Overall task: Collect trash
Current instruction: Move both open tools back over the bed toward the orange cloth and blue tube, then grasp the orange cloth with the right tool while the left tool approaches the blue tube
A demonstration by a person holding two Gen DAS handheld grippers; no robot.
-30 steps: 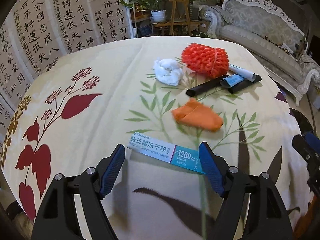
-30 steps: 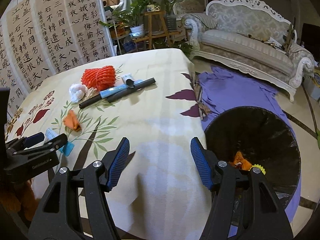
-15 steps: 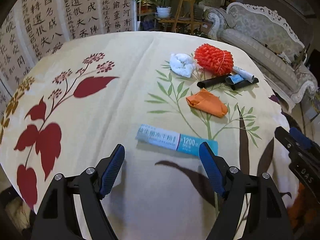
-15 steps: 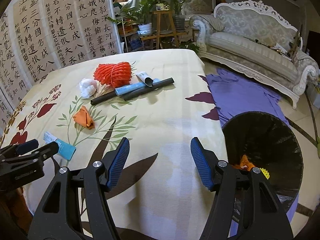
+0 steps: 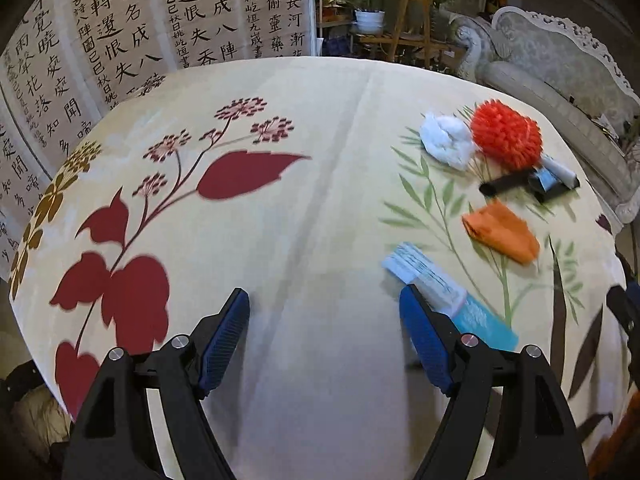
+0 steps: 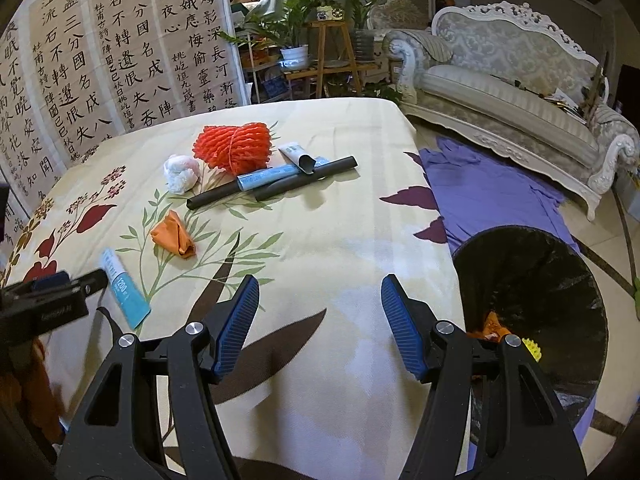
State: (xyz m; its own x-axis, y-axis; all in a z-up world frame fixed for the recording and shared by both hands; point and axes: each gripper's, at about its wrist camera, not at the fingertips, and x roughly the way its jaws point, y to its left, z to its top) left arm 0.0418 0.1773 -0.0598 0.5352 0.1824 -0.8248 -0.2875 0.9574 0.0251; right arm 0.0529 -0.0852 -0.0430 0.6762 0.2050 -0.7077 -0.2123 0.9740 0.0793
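The left claw [image 5: 324, 312] hangs low over the tabletop [image 5: 320, 128] with its jaws spread wide and nothing between them. The nearest piece of trash, a flat blue-and-white packet [image 5: 432, 284], lies just outside the claw's right finger [image 5: 424, 344], partly hidden behind it in the left wrist view — so the packet is beside the claw, not inside it. The right claw [image 6: 320, 312] is also wide apart and empty, poised above the near edge of the tabletop, with the black bin [image 6: 532, 304] on the floor just to its right; some trash already lies at the bottom of the bin.

To do the pickup well, the left claw would likely need to shift right until the packet sits between the two pads, then come down across the packet's narrow width rather than its length. The packet is thin and lies flat on a soft cloth, so one pad should probably press in under an edge; otherwise the claw may pinch the cloth with it.

Further back wait an orange wrapper [image 5: 500, 232], a white tissue wad [image 5: 446, 140], a red foam net [image 5: 506, 136] and two black tubes [image 6: 272, 188] — all untouched.
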